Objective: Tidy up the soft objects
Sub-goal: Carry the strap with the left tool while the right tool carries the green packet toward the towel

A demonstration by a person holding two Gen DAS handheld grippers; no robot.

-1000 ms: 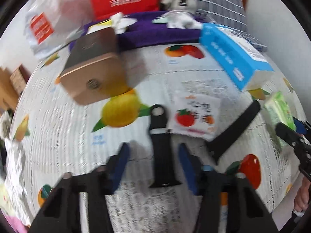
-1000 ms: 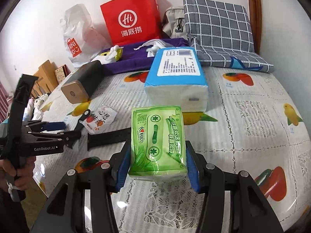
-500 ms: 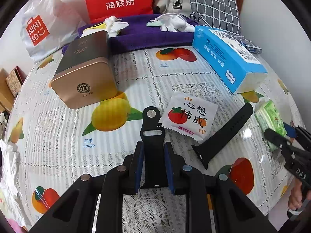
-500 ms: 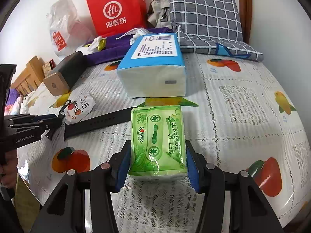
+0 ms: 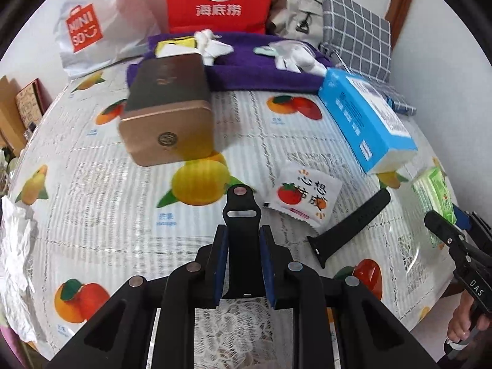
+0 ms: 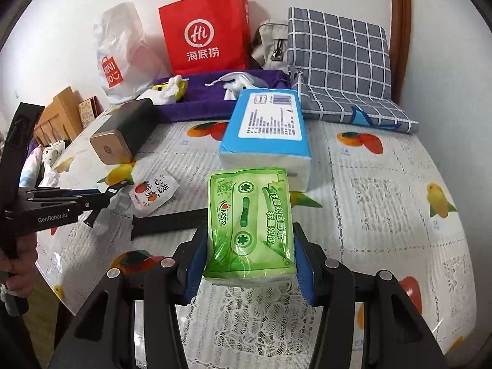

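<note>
Two black strap pieces here: short strap piece (image 5: 241, 233) clamped in the left gripper (image 5: 243, 255) just above the fruit-print tablecloth (image 5: 101, 190), long strap piece (image 5: 353, 224) lying flat beside one tomato-print sachet (image 5: 303, 195). Farther right, one green tissue pack (image 6: 247, 221) squeezed level in the right gripper (image 6: 249, 264). One red "Hi" bag (image 6: 206, 35), one "MINISO" bag (image 5: 92, 24) behind.

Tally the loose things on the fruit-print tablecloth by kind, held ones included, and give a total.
Black watch strap halves: 2 (short strap half in the left gripper, long strap half lying flat)
Tissue packs: 2 (green tissue pack in the right gripper, blue tissue pack)
White sachet: 1
Gold-ended box: 1
Total: 6
</note>
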